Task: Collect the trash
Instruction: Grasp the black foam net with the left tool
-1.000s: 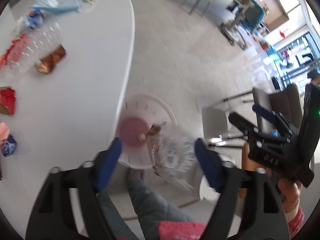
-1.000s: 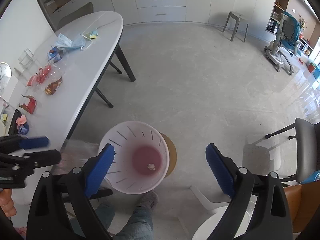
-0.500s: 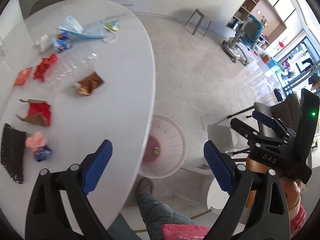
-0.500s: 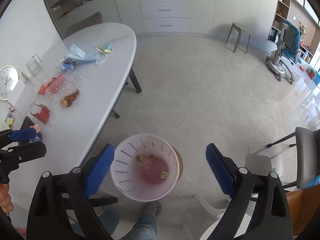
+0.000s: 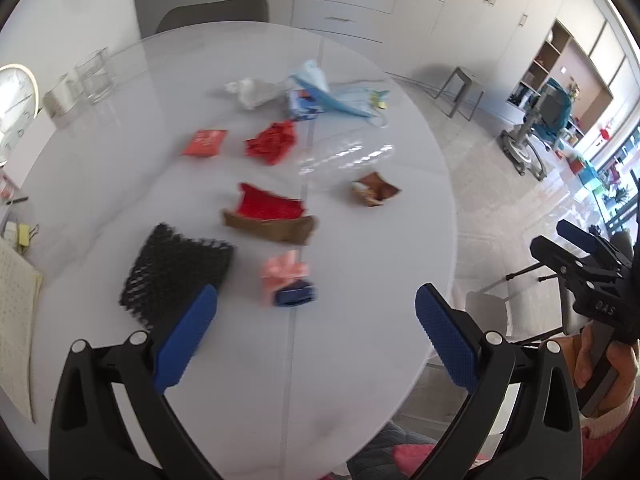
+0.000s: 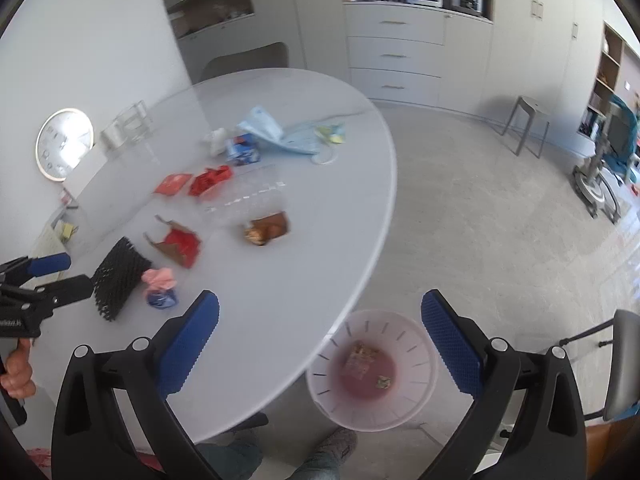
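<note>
Trash lies scattered on the white oval table (image 5: 360, 280): black mesh (image 5: 176, 272), a pink-and-blue wrapper (image 5: 288, 280), a torn red-and-brown carton (image 5: 272, 216), a brown snack wrapper (image 5: 374, 192), clear plastic (image 5: 344, 156), red wrappers (image 5: 272, 142) and a blue mask (image 5: 332, 96). My left gripper (image 5: 316, 290) hangs above the table's near part, jaws opening, nothing between them. My right gripper (image 6: 320, 296) hovers over the table edge and the white bin (image 6: 416, 344) on the floor, jaws opening and empty. The bin holds a few wrappers.
A round clock (image 6: 64, 144) and clear glass holders (image 5: 92, 76) stand at the table's left, with a notebook (image 5: 12, 312) nearer me. A grey chair (image 5: 216, 12) is behind the table. A stool (image 6: 524, 124) and another chair (image 6: 624, 360) stand on the floor at the right.
Crumpled clear plastic that was between my left fingers over the bin is gone from them. Both grippers rose and swung from the bin toward the table, jaws wider.
</note>
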Motion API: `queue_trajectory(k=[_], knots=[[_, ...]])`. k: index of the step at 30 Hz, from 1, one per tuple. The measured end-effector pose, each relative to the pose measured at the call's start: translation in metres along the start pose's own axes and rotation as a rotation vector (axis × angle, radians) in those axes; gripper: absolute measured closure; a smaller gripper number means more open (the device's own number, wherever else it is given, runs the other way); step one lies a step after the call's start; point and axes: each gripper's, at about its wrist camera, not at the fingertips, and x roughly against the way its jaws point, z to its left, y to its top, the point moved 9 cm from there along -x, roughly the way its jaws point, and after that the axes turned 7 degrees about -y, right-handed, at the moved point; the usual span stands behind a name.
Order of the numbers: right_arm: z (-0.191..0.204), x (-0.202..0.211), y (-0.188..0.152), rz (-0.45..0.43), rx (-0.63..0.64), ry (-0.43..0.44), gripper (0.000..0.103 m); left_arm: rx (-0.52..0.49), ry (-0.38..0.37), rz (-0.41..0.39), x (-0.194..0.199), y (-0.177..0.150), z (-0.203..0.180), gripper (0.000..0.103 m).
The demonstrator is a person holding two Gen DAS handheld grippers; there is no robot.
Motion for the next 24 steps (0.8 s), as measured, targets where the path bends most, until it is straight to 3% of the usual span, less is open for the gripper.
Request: queue_trajectory(k=[6,12,17,20,24], knots=[[0.074,-0.010,-0.004,0.025,0.057,0.037,0.003,-0.047,0.036,0.004,-0.007,-0.015,0.064,0.008],[0.123,-0.029,-0.013,0.063,0.075,0.030,0.003,-0.227,0.129,0.046,-0.044,-0.033,0.095,0.008],[0.139,-0.037,-0.023,0.080,0.050,0.011,0.002,-0.381,0.225,0.045,-0.066,-0.037,0.100,0.011],[0.141,-0.042,-0.029,0.097,0.028,0.003,0.002,-0.456,0.267,0.063,-0.077,-0.041,0.101,0.025],[0.145,-0.048,-0.033,0.113,0.017,0.001,0.002,-0.443,0.239,0.130,-0.094,-0.045,0.111,0.057]])
